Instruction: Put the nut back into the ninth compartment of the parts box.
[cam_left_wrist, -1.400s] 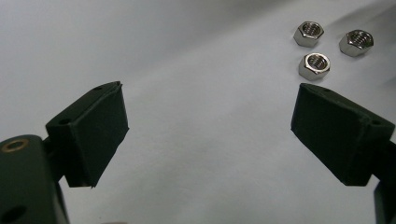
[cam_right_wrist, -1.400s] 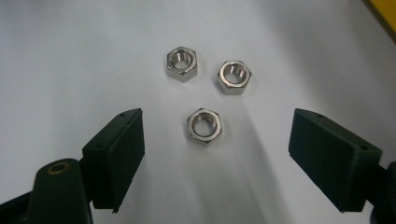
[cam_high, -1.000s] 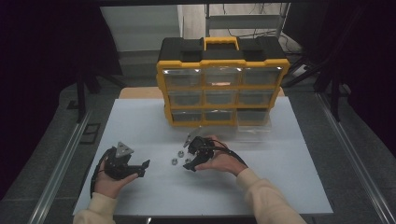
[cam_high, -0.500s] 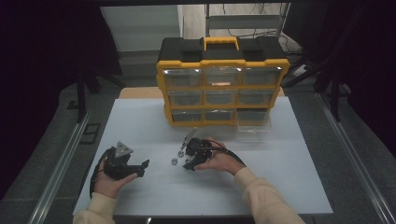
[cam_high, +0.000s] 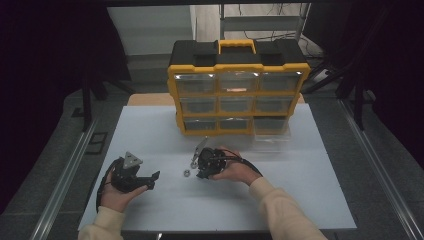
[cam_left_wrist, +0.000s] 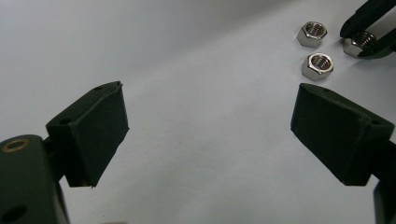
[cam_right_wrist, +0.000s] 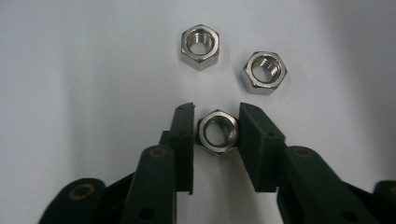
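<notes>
Between the two black pads of my right claw (cam_right_wrist: 216, 128) lies a shiny silver hexagonal steel nut (cam_right_wrist: 217, 132), flat on the white table with its threaded bore facing up. Its flats sit right at my pads on both sides; I cannot tell whether they press on it yet, though my jaws have just been closing around it. Just beyond my claw's tips lie two more silver hex nuts of the same kind, also flat with bores up: one straight ahead and slightly left (cam_right_wrist: 200, 46), the other ahead to the right (cam_right_wrist: 265, 72). They lie near each other but apart, and neither touches the nut between my pads.
</notes>
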